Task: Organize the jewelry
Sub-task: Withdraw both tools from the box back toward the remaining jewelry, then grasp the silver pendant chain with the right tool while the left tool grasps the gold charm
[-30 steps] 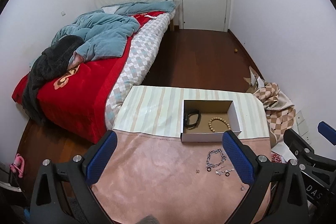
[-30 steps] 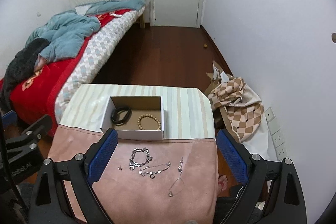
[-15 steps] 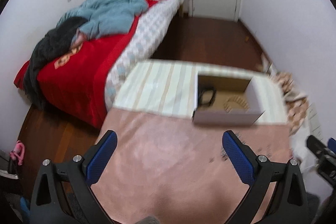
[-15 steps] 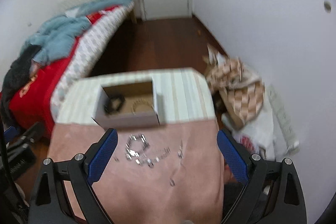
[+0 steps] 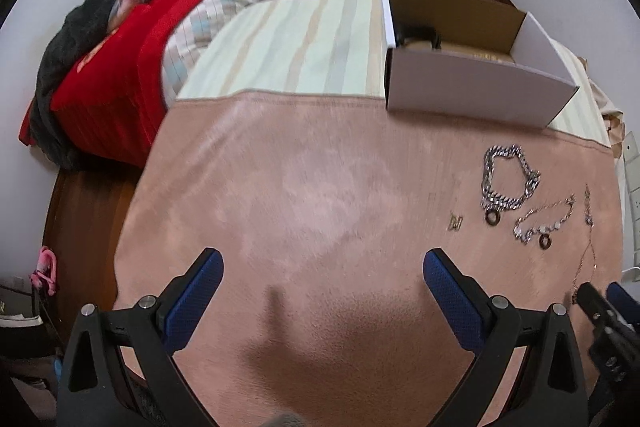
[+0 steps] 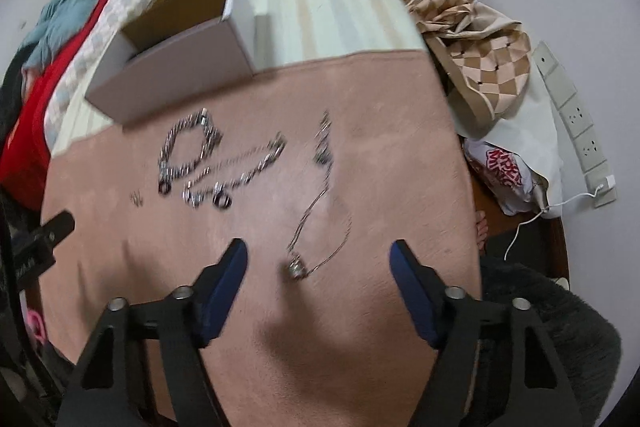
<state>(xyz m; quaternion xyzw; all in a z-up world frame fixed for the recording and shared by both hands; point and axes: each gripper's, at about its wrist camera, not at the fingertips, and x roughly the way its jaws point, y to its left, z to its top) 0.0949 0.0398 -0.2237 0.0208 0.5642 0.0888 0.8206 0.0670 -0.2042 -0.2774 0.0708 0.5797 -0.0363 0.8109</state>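
From the left wrist, the white cardboard box (image 5: 476,89) stands at the far side of the table (image 5: 304,195), on the striped cloth (image 5: 296,47), and already holds a dark band (image 5: 416,35); a trace of beads shows behind its near wall. The rest is still out on the pink cloth: a heavy silver chain bracelet (image 5: 508,179), a finer sparkly bracelet (image 5: 544,223), two dark rings, a small earring pair (image 5: 455,223) and a thin necklace (image 5: 587,239). So the sorting looks partly done, with most pieces left. The left tool (image 5: 322,285) hangs wide and empty over bare cloth. A bed (image 5: 132,39) with red and blue covers lies to the left.

From the right wrist, the right tool (image 6: 318,275) has just been closing but holds nothing; the necklace pendant (image 6: 296,269) lies on the cloth between its blue fingers (image 6: 224,291), untouched. The bracelets sit near the box, blurred. Beside the table, on the dark wood floor, lie a checked cloth bag (image 6: 480,55) and a white plastic bag (image 6: 516,163) against the wall.
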